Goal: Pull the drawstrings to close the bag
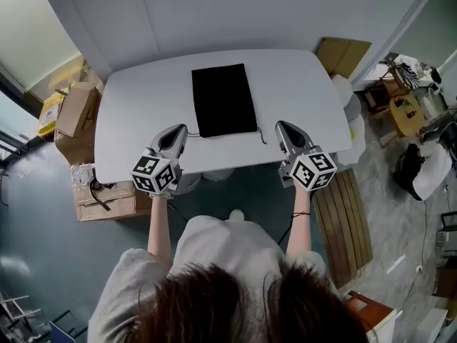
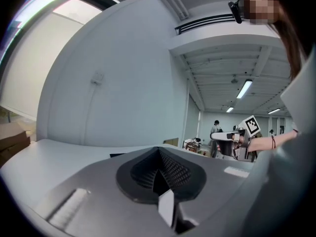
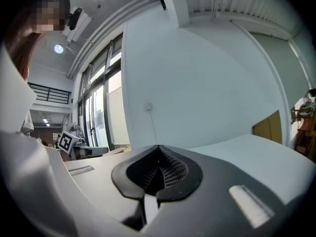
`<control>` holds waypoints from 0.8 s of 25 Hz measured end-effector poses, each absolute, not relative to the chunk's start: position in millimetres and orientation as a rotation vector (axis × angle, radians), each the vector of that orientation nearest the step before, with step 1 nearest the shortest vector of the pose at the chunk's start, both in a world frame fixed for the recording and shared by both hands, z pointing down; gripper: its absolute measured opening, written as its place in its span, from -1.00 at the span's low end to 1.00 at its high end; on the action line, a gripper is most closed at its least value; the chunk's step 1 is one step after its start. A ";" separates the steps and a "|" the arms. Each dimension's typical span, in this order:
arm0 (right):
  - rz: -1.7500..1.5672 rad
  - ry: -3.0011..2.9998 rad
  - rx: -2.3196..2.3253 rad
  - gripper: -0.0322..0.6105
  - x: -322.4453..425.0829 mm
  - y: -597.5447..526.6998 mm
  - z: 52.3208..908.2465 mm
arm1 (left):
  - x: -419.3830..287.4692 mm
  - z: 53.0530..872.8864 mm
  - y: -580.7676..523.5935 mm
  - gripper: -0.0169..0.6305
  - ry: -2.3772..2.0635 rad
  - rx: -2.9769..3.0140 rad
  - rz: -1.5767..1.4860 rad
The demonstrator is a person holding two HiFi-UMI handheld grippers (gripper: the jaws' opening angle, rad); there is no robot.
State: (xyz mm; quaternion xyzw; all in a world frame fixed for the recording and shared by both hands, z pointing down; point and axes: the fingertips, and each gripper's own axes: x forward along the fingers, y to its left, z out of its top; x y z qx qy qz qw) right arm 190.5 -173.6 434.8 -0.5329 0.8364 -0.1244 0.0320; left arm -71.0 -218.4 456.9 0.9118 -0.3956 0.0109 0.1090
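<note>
The flat black rectangular fabric bag point(image 1: 223, 98) lies on the white rounded table point(image 1: 128, 120). Its thin black drawstrings point(image 1: 262, 136) trail outward (near each tip). The left gripper point(image 1: 180, 129) and right gripper point(image 1: 282, 126) flank its near end, jaws pressed together, empty.

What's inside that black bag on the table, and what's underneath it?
The black bag lies flat on the white table, which is all that shows beneath it. Its cloth is opaque, so whatever is inside, if anything, is hidden. It looks quite flat.
</note>
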 end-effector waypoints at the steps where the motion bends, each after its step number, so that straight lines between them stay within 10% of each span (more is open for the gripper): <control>1: -0.396 2.593 -1.624 -0.86 192.3 -175.9 438.1 | -69.8 458.3 -217.6 -0.98 -1.183 2.670 0.032; 20: -0.553 2.722 -1.519 -0.86 191.4 -221.0 483.8 | -68.0 506.9 -225.5 -0.98 -1.161 2.574 0.231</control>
